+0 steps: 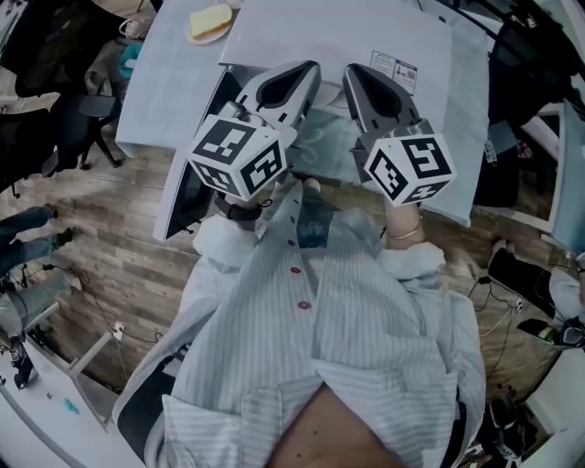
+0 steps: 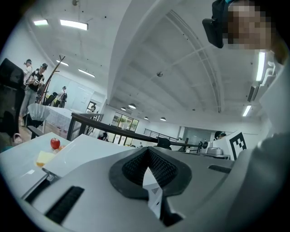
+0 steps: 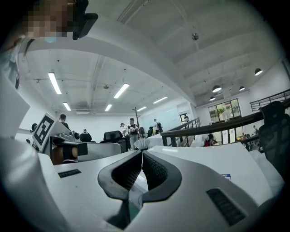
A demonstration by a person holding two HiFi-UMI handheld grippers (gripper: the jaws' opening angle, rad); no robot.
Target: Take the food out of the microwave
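Jaws pressed together on left gripper (image 1: 309, 69) and right gripper (image 1: 355, 71), ribbed black pads (image 3: 153, 170), boxy white microwave (image 1: 320, 32)

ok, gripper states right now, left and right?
Left gripper: closed on a thin white sheet.
Right gripper: closed on a crumpled white edge.

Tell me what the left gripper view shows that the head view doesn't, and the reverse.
Only the left gripper view shows a red round fruit beside the yellow food, the ceiling lights and people standing far off.

Only the head view shows the wooden floor and the person's striped shirt.

Both show the left gripper with its jaws shut, the white table and the yellow food on it.
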